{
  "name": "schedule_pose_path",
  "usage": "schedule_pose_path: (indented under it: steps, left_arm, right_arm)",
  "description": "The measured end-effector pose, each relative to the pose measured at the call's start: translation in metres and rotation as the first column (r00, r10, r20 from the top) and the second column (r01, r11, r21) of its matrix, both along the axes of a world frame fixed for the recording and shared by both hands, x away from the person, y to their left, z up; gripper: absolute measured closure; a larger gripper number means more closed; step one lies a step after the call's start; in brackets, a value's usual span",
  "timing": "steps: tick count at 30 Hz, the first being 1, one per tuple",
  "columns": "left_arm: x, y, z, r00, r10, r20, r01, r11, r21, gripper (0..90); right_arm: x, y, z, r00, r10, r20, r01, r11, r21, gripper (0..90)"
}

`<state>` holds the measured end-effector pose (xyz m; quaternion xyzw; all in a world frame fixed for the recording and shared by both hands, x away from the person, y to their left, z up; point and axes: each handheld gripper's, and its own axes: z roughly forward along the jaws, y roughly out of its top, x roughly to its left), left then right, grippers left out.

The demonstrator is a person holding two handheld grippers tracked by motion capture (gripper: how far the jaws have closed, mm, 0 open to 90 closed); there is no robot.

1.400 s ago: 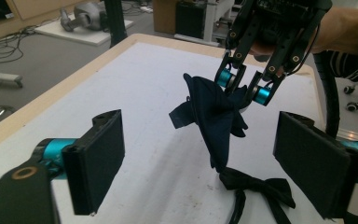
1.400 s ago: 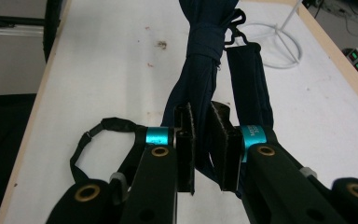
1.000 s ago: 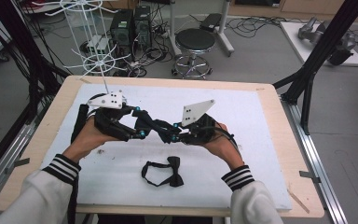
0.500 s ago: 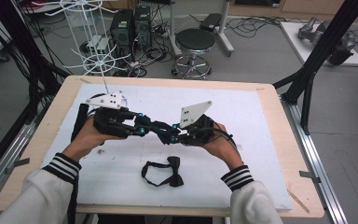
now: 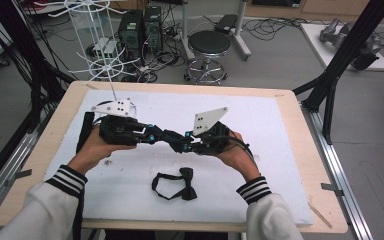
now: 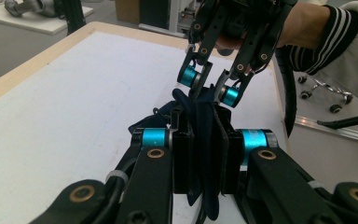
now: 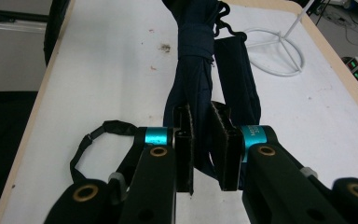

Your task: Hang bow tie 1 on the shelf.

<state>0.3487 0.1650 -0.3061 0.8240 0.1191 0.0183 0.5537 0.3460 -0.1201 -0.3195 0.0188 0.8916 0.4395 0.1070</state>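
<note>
A dark navy bow tie (image 7: 196,60) hangs above the white mat, stretched between my two grippers. In the left gripper view, the left gripper (image 6: 205,154) has its pads pressed on one end of the navy bow tie (image 6: 204,140); its jaws have just been closing on that cloth. The right gripper (image 7: 202,140) is shut on the other end. From above, the left gripper (image 5: 165,136) and right gripper (image 5: 182,145) meet tip to tip over the middle of the mat. A second, black bow tie (image 5: 177,182) with its strap lies flat near the front edge.
The white mat (image 5: 260,125) covers most of the wooden table. A white wire rack (image 5: 107,65) stands at the far left corner. A black stool (image 5: 208,45) and computer cases stand on the floor behind the table. A black cable (image 5: 85,130) trails by the left hand.
The left gripper's jaws have closed onto the navy bow tie. Both hands have stayed where they were, and the right gripper keeps its grip.
</note>
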Motion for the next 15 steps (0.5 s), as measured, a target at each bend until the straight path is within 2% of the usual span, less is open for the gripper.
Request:
schedule_pose_path:
  steps: [6,8,9,10,11,12,13,14,15]
  left_arm:
    - [-0.0005,-0.0001,0.0003,1.0,0.003,0.007,-0.003,1.0,-0.002,79.5]
    - [-0.0008,0.0002,0.0004,0.9999,0.004,0.009,-0.004,1.0,-0.004,79.6]
    - [-0.0011,0.0003,0.0006,0.9999,0.01,0.012,-0.01,1.0,-0.002,79.6]
    - [-0.0011,0.0006,0.0004,0.9998,0.011,0.017,-0.011,0.9999,0.0,79.8]
    - [-0.0011,0.0011,0.0004,0.9997,0.014,0.019,-0.014,0.9999,0.003,80.0]
    - [-0.0012,0.0019,0.0005,0.9997,0.015,0.02,-0.015,0.9999,0.007,80.0]
    - [-0.0014,0.0024,0.0002,0.9996,0.02,0.02,-0.02,0.9998,0.001,80.0]
    - [-0.0014,0.0032,0.0002,0.9993,0.026,0.026,-0.026,0.9997,0.002,80.0]
    - [-0.0018,0.0036,0.0001,0.9993,0.03,0.025,-0.03,0.9996,-0.003,80.0]
  right_arm:
    - [0.0001,-0.0002,0.0002,1.0,-0.003,-0.004,0.003,1.0,0.004,80.1]
    - [0.0005,-0.0003,0.0002,1.0,-0.004,-0.003,0.004,1.0,0.007,76.6]
    - [0.0006,-0.0004,0.0001,1.0,-0.004,-0.006,0.004,0.9999,0.012,70.3]
    - [0.0006,-0.0006,-0.0004,0.9998,-0.006,-0.02,0.007,0.9997,0.021,55.7]
    - [-0.0002,0.0011,-0.0022,0.9982,-0.053,-0.027,0.054,0.9978,0.038,27.9]
    - [-0.0004,0.0016,-0.0027,0.9974,-0.065,-0.032,0.066,0.9973,0.033,15.7]
    - [-0.0004,0.0016,-0.0027,0.9974,-0.065,-0.032,0.066,0.9973,0.033,15.7]
    - [-0.0015,0.0023,-0.0037,0.9956,-0.088,-0.031,0.089,0.9958,0.023,10.0]
    - [-0.001,0.0017,-0.0042,0.9954,-0.094,-0.021,0.094,0.9951,0.031,9.9]
